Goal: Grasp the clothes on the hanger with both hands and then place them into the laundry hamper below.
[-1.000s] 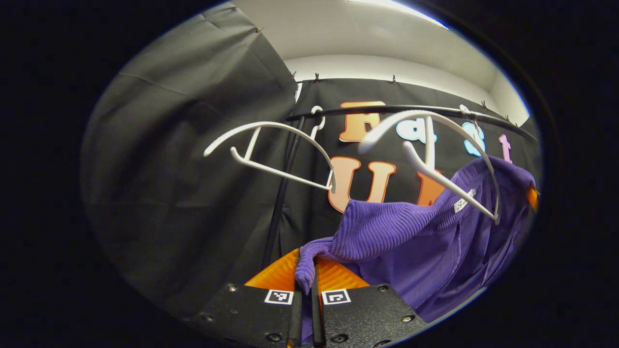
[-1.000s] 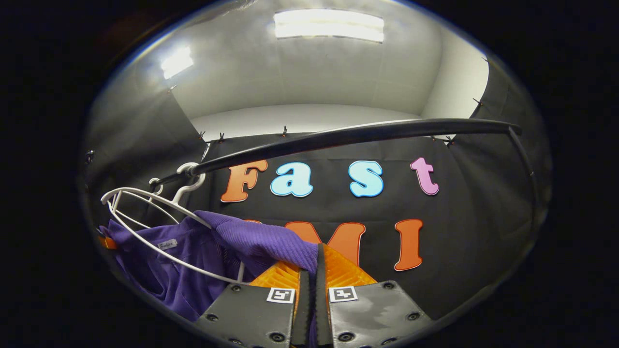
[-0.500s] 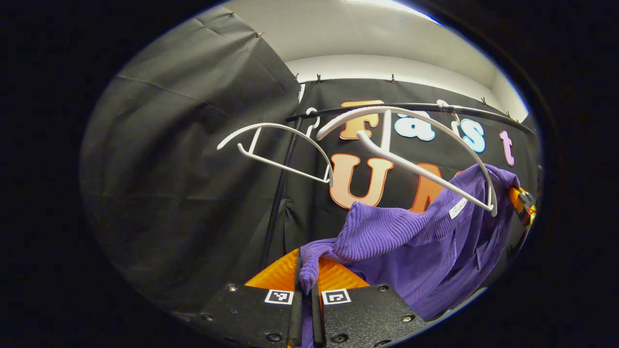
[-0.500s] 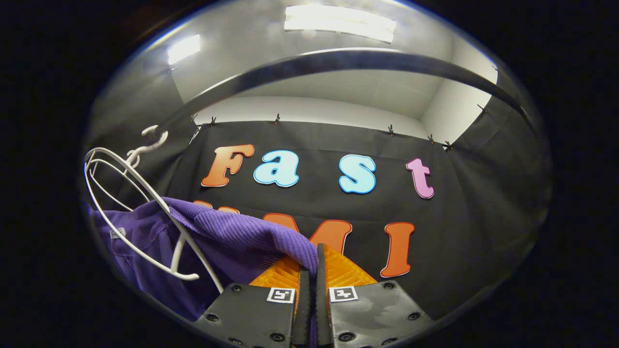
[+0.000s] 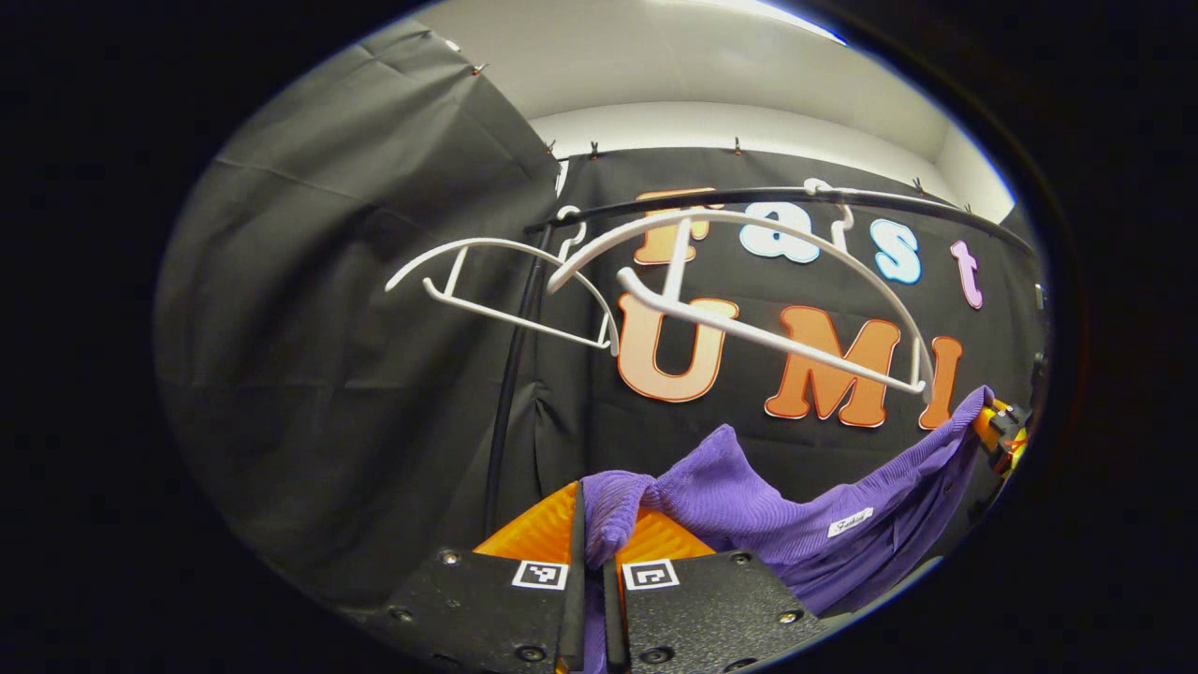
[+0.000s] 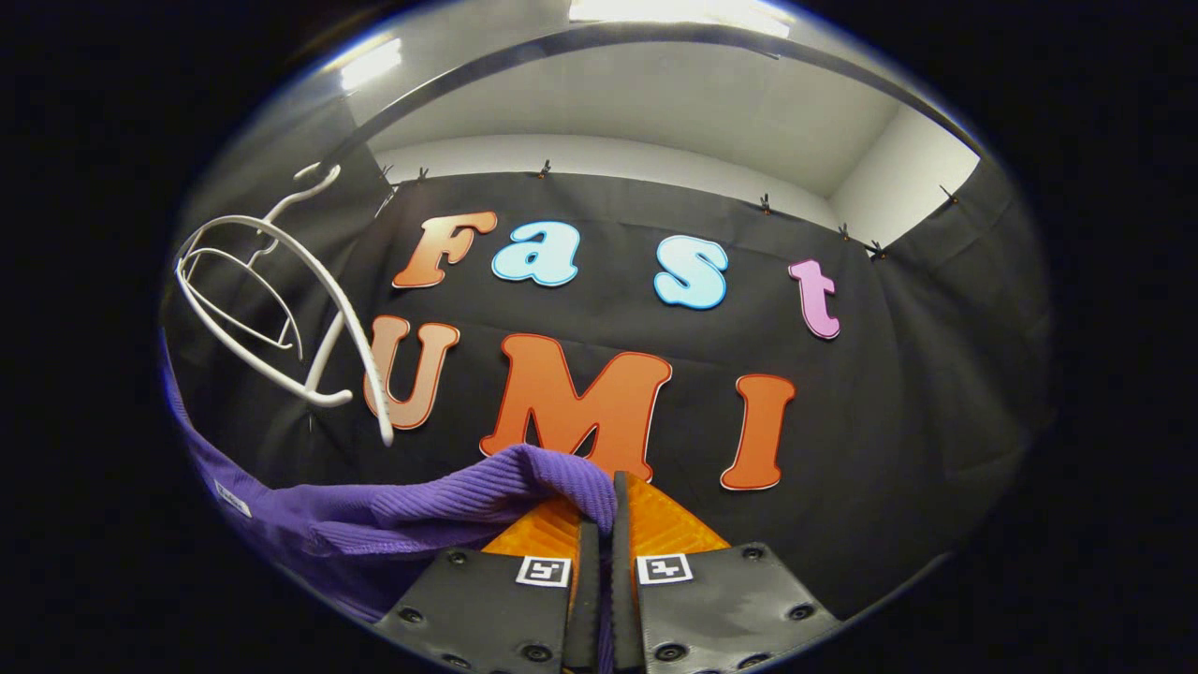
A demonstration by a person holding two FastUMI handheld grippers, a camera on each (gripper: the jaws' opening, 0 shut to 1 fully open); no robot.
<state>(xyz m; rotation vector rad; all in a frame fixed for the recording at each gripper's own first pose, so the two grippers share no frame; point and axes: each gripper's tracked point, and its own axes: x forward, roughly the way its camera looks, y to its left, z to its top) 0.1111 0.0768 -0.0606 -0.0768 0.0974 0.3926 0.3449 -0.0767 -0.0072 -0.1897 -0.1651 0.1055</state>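
Gripping the purple shirt [image 5: 749, 505] at both ends, I have my left gripper [image 5: 591, 524] and right gripper [image 6: 604, 510] each clamped on a fold of its ribbed cloth. It sags between them, clear below the two bare white hangers [image 5: 749, 309] on the black rail [image 5: 749, 195].

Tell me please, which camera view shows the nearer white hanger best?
The left gripper view: there the nearer white hanger shows nearly side on, bare, hooked over the black rail, above the purple garment. In the right gripper view the same hanger sits at the left edge, seen end-on and overlapping the second hanger.
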